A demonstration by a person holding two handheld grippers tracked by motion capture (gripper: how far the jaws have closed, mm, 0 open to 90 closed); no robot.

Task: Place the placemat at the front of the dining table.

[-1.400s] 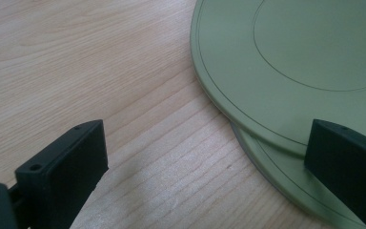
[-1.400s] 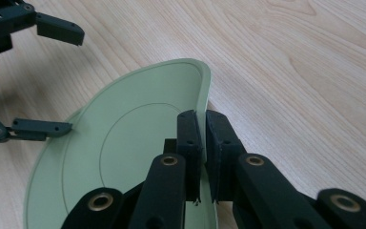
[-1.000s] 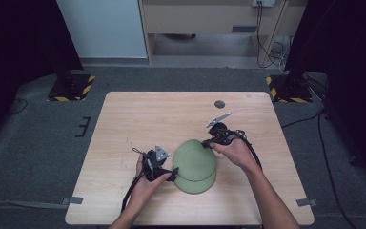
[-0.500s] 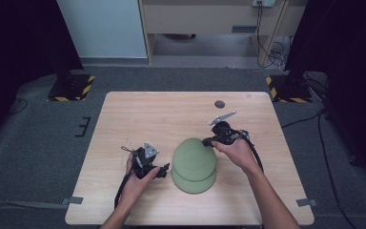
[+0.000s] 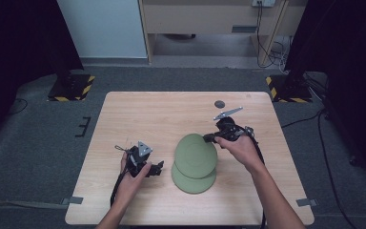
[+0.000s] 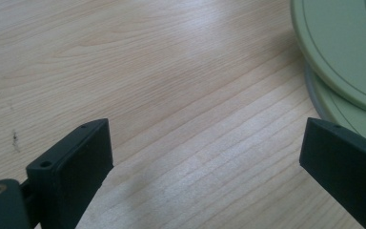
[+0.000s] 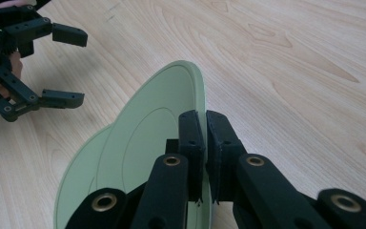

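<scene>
Your counter (image 5: 138,109) carries two green plates, and the big change is that they have come apart. A second ago they sat as one stack; now the upper plate (image 5: 195,153) is lifted by its far edge and tilts over the lower plate (image 5: 190,180), which lies flat on the wood near your side. That suggests the separating step is well along: the top plate is free of the stack and ready to be carried off.

Your right gripper (image 5: 209,138) has its fingers (image 7: 190,138) clamped narrowly on the rim of the upper plate, pinching it from both faces. Your left gripper (image 5: 158,167) has drawn back to the left since a second ago, away from the plates. It sits just beside them with its fingers (image 6: 76,152) wide apart and nothing between them but bare wood.

Farther back, near the far right of the counter, lie a metal bracket (image 5: 228,113) and a small dark disc (image 5: 219,104), well apart from the work.

The lower plate is mostly covered by the tilted one, so whether their near edges touch is hard to tell. What the disc is stays too small to make out.
</scene>
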